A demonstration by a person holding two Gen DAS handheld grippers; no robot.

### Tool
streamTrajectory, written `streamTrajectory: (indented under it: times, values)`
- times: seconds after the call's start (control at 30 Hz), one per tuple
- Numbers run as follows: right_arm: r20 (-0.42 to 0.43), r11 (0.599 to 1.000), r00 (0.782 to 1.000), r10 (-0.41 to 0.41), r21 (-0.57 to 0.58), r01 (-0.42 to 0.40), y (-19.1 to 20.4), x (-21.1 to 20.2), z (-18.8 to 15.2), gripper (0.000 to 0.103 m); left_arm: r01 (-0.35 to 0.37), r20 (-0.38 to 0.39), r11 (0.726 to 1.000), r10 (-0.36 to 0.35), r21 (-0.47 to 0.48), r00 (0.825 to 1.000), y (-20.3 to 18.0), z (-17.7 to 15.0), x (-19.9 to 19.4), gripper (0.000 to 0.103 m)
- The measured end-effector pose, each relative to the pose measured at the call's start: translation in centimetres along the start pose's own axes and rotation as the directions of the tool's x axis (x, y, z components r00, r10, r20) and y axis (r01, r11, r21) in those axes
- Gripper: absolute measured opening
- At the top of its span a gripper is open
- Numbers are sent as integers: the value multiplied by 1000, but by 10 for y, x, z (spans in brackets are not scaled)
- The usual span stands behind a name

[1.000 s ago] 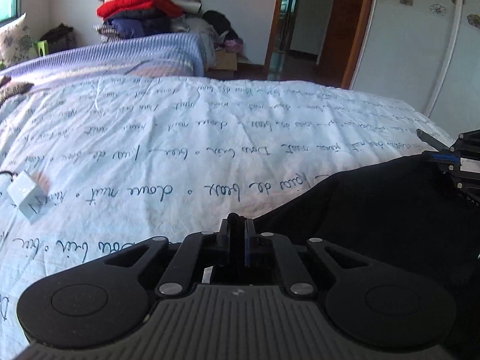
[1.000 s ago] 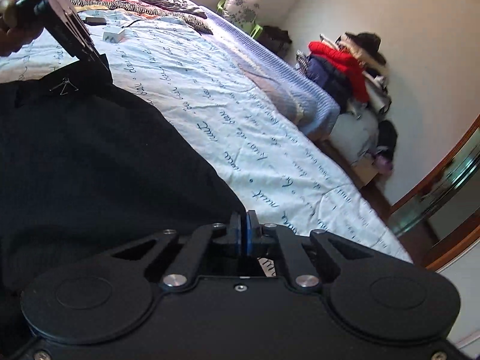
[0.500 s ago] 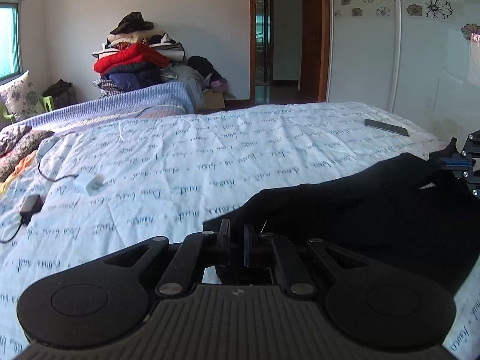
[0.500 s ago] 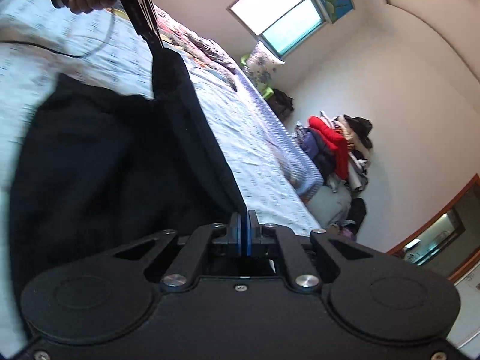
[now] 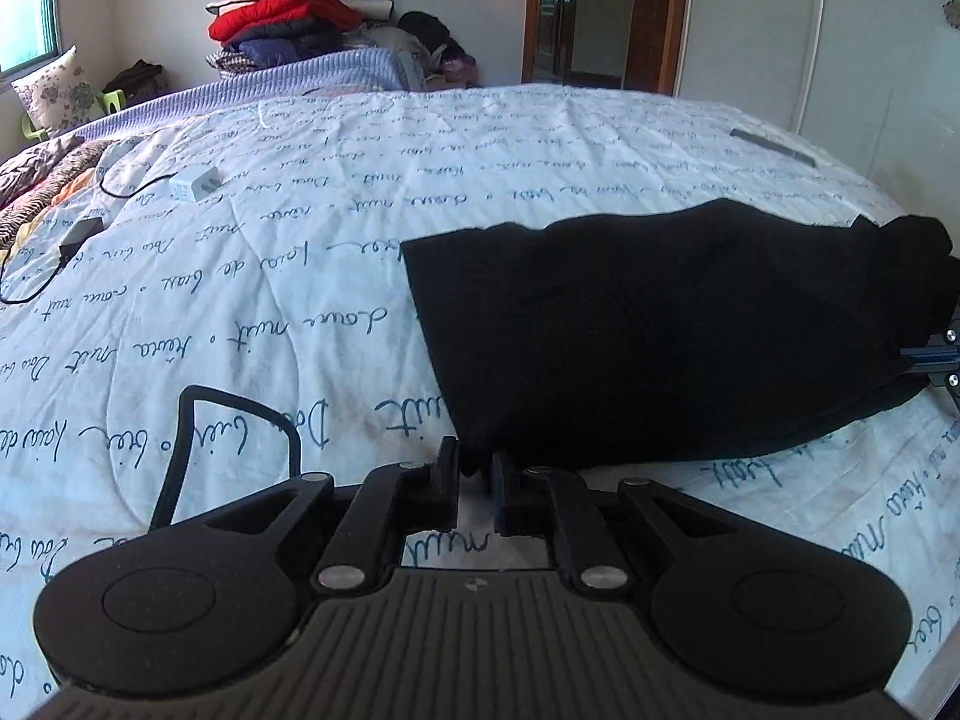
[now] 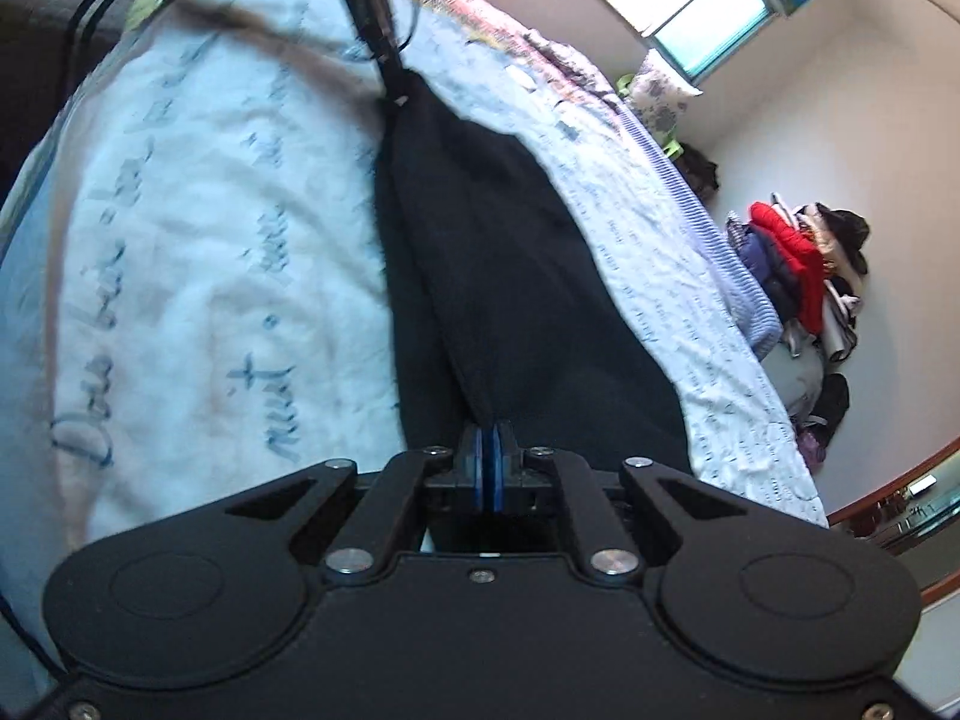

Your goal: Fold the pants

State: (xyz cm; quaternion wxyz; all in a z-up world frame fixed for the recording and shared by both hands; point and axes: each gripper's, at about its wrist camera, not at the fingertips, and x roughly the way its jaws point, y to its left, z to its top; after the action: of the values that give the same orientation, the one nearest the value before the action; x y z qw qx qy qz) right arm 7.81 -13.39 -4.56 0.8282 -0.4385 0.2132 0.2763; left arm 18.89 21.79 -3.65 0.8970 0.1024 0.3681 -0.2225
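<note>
Black knit pants [image 5: 660,330] now lay doubled on the white script-printed quilt [image 5: 252,300], where a second before we had carried them above it. Our left gripper [image 5: 475,468] was opening, a cloth corner loose between its jaws; our right gripper [image 6: 487,468] stayed clenched on its edge. This fold looked nearly set.

The pants [image 5: 660,330] are plain black; the bedspread [image 5: 300,228] is white with blue handwritten script; far off, a striped lavender blanket [image 5: 288,75]; a red jacket [image 5: 282,12] tops the clothes pile; far left, a floral pillow [image 5: 60,87].
</note>
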Motion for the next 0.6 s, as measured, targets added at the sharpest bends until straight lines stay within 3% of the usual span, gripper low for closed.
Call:
streamTrajectory:
  times: [0.17,0.23,0.33,0.4,0.43,0.5,0.6]
  values:
    - [-2,998,998,-58,-21,58,13,-8,-6,7,-121,9,989,122,-88,992,2,9,-20,25]
    - [-14,998,999,-29,53,30,11,-24,-12,9,-130,25,986,133,-104,991,-9,21,-32,28]
    - [-66,972,996,52,231,-36,0,-51,-33,10,-78,49,997,80,-26,996,-54,45,-35,49]
    - [-69,934,995,67,355,-38,-8,-74,-51,10,-21,75,997,15,75,997,-100,58,-32,70]
    - [-60,896,997,56,444,-24,-18,-85,-60,10,12,90,990,-25,143,996,-126,63,-29,71]
    - [-37,772,999,-2,635,25,-45,-103,-82,11,73,113,953,-111,294,987,-182,68,-23,72]
    - [-17,488,994,-104,870,66,-84,-114,-133,16,153,120,860,-239,488,964,-257,65,-7,74]
